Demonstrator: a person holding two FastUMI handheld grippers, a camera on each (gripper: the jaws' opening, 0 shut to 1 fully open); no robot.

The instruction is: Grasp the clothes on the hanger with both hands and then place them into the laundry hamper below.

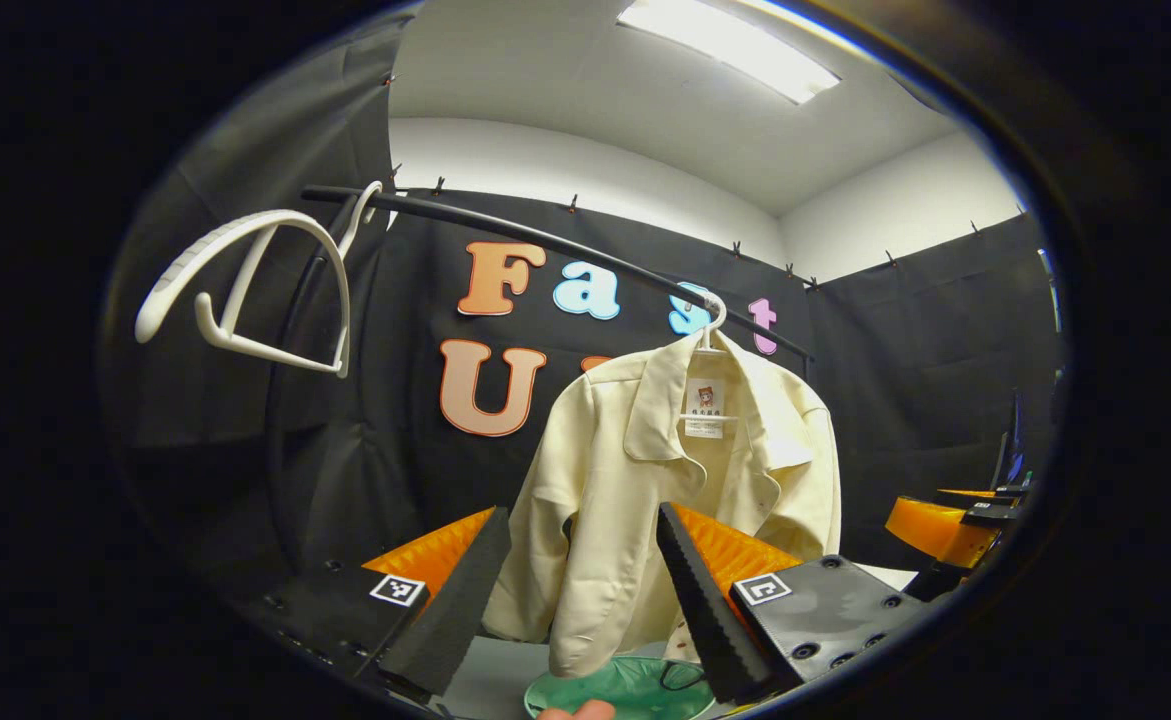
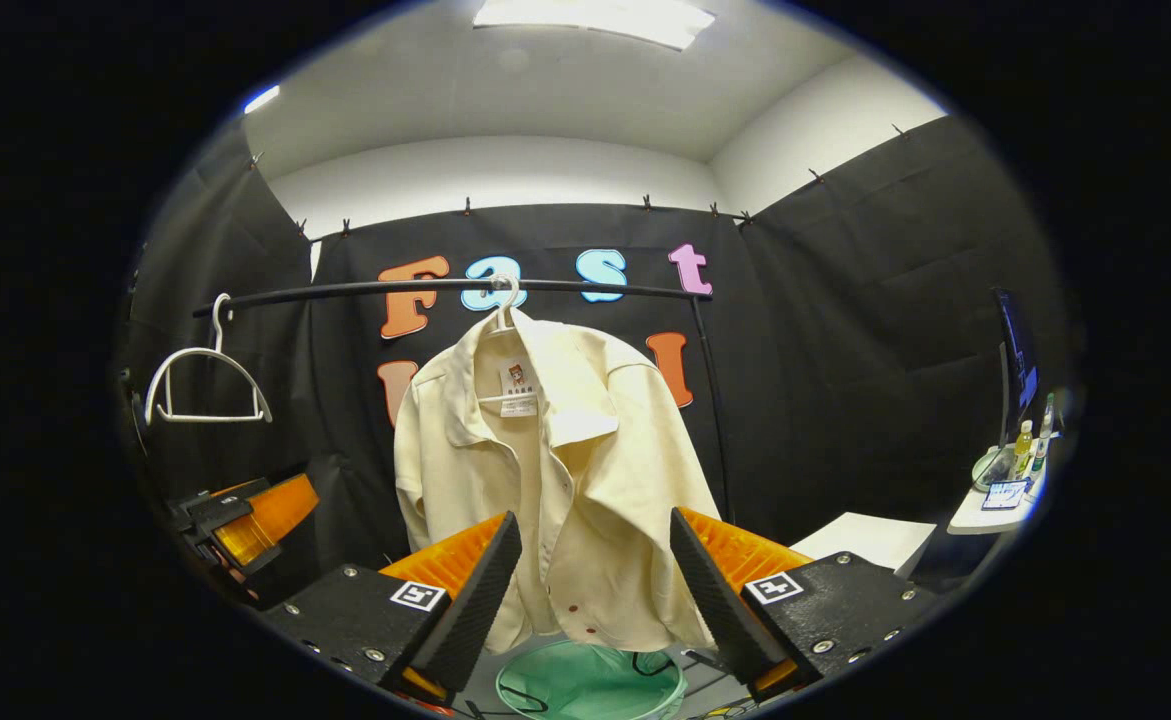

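A cream, collared shirt (image 1: pixel 665 480) hangs open-fronted on a white hanger (image 1: pixel 710 330) hooked over a black clothes rail (image 1: pixel 545 240), its hem just above the green laundry hamper (image 1: pixel 625 690) on the floor beneath. A small white label (image 1: pixel 704 408) sits inside the neck; its print is too small to read. In the right gripper view the shirt (image 2: pixel 555 470) faces the camera squarely, with small dark red marks near the lower front, and the hamper (image 2: pixel 590 682) lies directly below it. The left gripper (image 1: pixel 580 590) has its jaws spread wide with nothing between them, framing the lower part of the garment without touching it; the right gripper (image 2: pixel 595 590) is likewise wide apart and apart from the cloth. A second, bare white hanger (image 1: pixel 255 290) hangs near the rail's end, looming large in the left gripper view and smaller in the right gripper view (image 2: pixel 205 385). The right gripper view adds a desk (image 2: pixel 1005 505) at the right edge carrying a monitor (image 2: pixel 1015 370) and bottles (image 2: pixel 1025 445).
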